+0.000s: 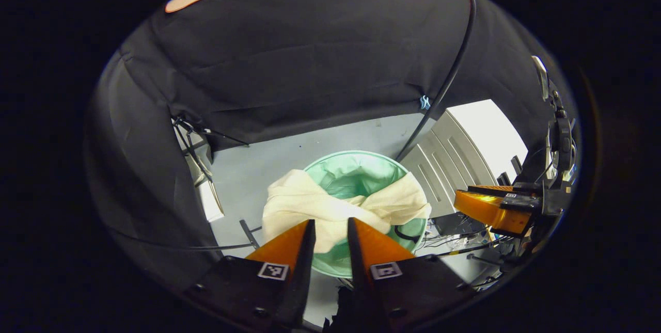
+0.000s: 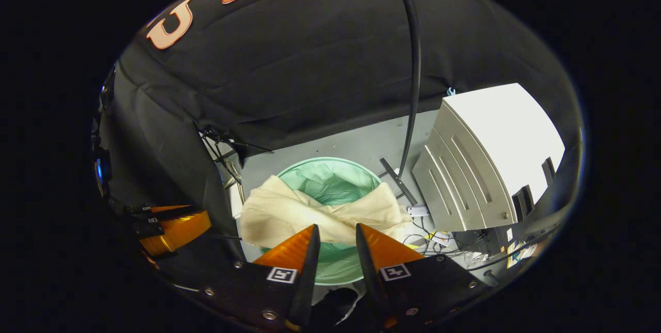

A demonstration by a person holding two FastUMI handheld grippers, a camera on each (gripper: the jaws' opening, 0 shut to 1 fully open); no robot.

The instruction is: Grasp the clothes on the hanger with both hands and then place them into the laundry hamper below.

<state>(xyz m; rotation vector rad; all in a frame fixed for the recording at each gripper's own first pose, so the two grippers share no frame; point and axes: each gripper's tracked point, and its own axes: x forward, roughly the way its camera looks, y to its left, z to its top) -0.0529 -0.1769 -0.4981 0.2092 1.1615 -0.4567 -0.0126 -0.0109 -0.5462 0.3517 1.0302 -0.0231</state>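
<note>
1. Hamper (image 1: pixel 356 165), green, on the floor: holds the task's thing
2. Cloth (image 1: pixel 310 204), cream: draped across the hamper rim, partly hanging outside
3. Left gripper (image 1: pixel 330 232): released, empty, above the cloth
4. Right gripper (image 2: pixel 336 239): released, empty, likewise
5. Step: placing apparently done; next, perhaps tuck in the overhang

hidden: round mint-green mesh laundry hamper (image 1: pixel 356 173) six-o'clock rim, behind cream cloth garment (image 1: pixel 310 204) | cut off: white ribbed cabinet (image 2: pixel 485 162) at three o'clock

Matt cream cloth garment (image 1: pixel 310 201), thin glossy green hamper (image 1: pixel 356 173) lining.
</note>
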